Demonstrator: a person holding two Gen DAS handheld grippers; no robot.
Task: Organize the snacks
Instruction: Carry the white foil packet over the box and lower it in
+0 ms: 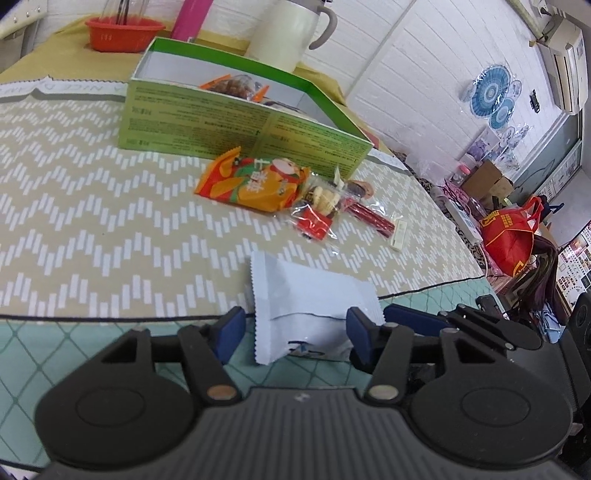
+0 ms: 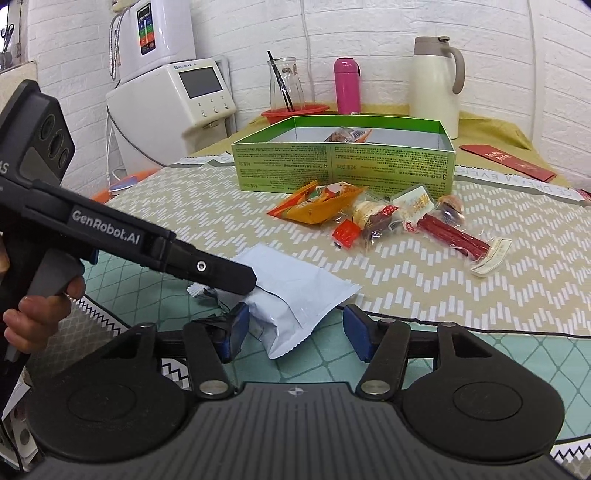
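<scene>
Left gripper (image 1: 295, 332): reaching over the near edge of the table, its blue pads (image 1: 232, 332) sitting on either side of the pale blue snack packet (image 1: 310, 306); whether they are pressing on it I cannot tell.
Right gripper (image 2: 293, 332): hovering at the same packet (image 2: 295, 299) from the other side, jaws standing wide apart, the packet's corner lying between them without the pads touching it.
Hand (image 2: 37, 314): a person's fingers are wrapping the left tool's handle, seen at the left of the right wrist view.
Pale blue packet: lying flat at the near edge, half on the zigzag tablecloth (image 1: 92, 206), half on the teal mat (image 1: 44, 350).
Loose snacks: an orange packet (image 1: 255, 181), a clear bag of small sweets (image 1: 321, 206) and a red stick in clear wrap (image 2: 458, 236) are lying in a cluster just in front of the green box.
Green box (image 1: 236, 122): standing open further back, one wrapped snack (image 2: 347, 134) lying inside.
Behind the box: a cream jug (image 2: 436, 81), a pink bottle (image 2: 347, 85) and a red bowl (image 1: 123, 33) are standing.
</scene>
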